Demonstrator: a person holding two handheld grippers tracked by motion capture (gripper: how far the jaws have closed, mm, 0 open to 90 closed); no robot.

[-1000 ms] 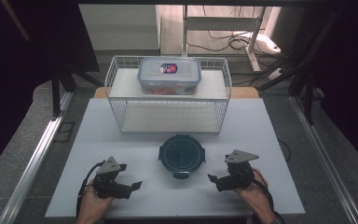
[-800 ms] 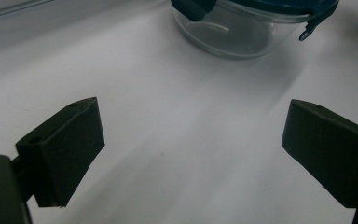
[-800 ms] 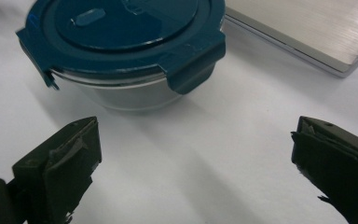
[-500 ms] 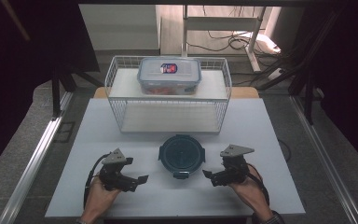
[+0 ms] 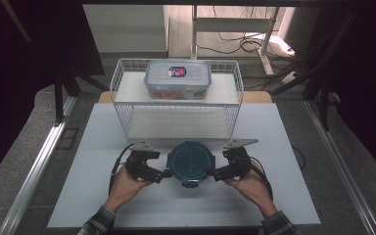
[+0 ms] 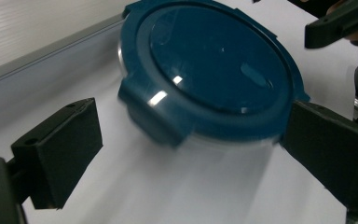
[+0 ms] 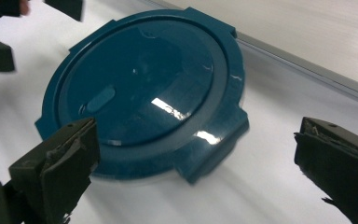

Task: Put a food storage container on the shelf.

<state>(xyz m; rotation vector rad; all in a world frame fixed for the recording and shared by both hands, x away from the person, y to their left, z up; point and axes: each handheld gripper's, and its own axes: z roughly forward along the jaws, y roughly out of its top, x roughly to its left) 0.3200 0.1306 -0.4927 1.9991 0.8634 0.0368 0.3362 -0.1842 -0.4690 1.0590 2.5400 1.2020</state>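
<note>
Blue round container (image 5: 190, 163) lies between both grippers' spread jaws

Bright tabletop, dark surroundings; glare spots and motion blur on the round lid (image 6: 214, 70).

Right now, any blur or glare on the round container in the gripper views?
Left gripper view: the blue lid shows small glare spots, its near latch tab is motion-smeared. Right gripper view: bright highlights on the lid, its front tab blurred. High view: dark surroundings, white table evenly lit.
</note>
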